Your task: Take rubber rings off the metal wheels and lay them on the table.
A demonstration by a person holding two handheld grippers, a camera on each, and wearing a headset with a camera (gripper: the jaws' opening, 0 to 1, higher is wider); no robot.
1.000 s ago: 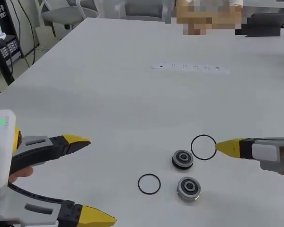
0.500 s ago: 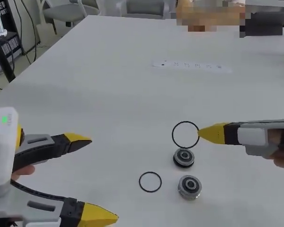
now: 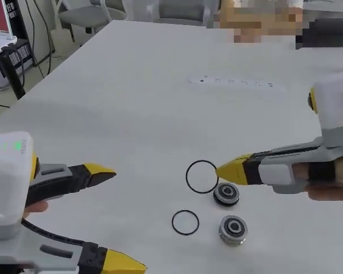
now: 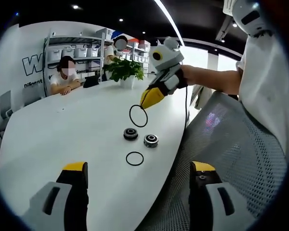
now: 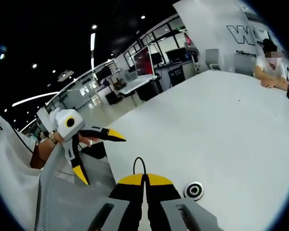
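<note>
**A:** Start with the big things. What carries it all?

**B:** A wide white counter, with a flat white power strip lying far out on it. In the left gripper view a grey mesh chair stands against the near edge.

**A:** And the grippers?

**B:** The left gripper hangs over the near left of the counter. Its yellow-tipped jaws are spread wide with nothing between them. The right gripper reaches in from the right with its jaws pressed together, pinching a thin black rubber ring.

**A:** Where does that ring sit?

**B:** It stands out from the yellow tips as a full loop. In the head view it is just left of and above the wheels. From the left gripper view it looks to be lifted off the counter, above the wheels.

**A:** How do the wheels lie?

**B:** Both lie flat, near each other. The dark-rimmed wheel lies just under the right gripper's tips. The silvery wheel lies nearer the person.

**A:** Does the dark one have a ring on it?

**B:** I cannot tell for sure. Its rim just looks black.

**A:** Anything smaller?

**B:** A second ring lies flat on the counter, just left of the silvery wheel and apart from it, touching neither wheel nor gripper.
</note>
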